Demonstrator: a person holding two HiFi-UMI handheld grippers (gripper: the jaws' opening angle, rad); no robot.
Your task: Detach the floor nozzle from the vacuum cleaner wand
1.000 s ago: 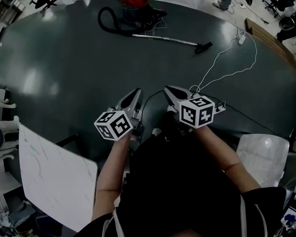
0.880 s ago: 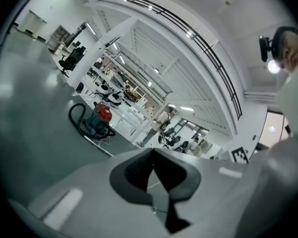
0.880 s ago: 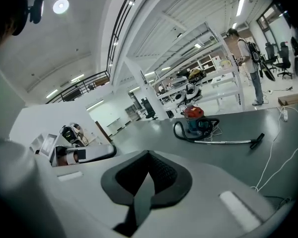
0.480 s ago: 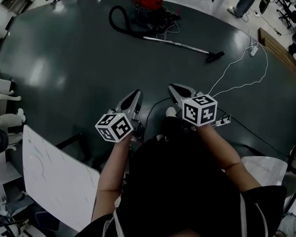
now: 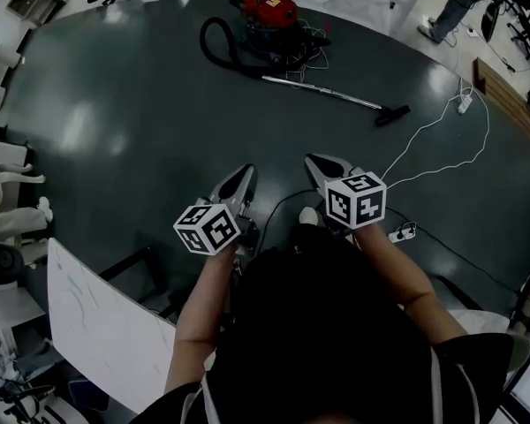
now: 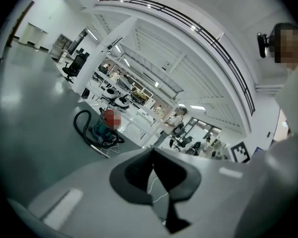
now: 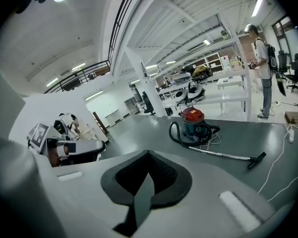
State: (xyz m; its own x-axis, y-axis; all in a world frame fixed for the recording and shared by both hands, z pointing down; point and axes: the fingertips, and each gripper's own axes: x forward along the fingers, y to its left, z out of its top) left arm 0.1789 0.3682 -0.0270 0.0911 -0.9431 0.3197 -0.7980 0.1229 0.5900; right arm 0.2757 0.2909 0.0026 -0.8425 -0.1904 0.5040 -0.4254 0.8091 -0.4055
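Both tongs are pressed shut with nothing in them: my left gripper (image 5: 246,172) and my right gripper (image 5: 312,160) ride side by side just ahead of my body, low over the dark floor (image 5: 115,113), pads meeting in each gripper's own view.

Everything I need lies well apart from them, farther ahead. At the far end sits the red vacuum cleaner (image 5: 269,11), its black hose (image 5: 217,46) looping out to its left. From there the wand (image 5: 322,91) lies flat on the floor, and its long axis runs slantwise across my path, from ahead of my left gripper out toward my right. Its right-hand end carries the floor nozzle (image 5: 392,114), still joined to the wand, with a white cable (image 5: 433,162) trailing just past it.

So the nozzle is ahead and off to the right, and my right gripper is plainly the nearer one to it; the right gripper view shows the whole wand and nozzle crossing to the right of its jaws. The left gripper view catches only the cleaner and hose, to the left of its jaws. By my reckoning the right tongs should take the nozzle while the left steady the wand nearer the hose end, and both must open first.
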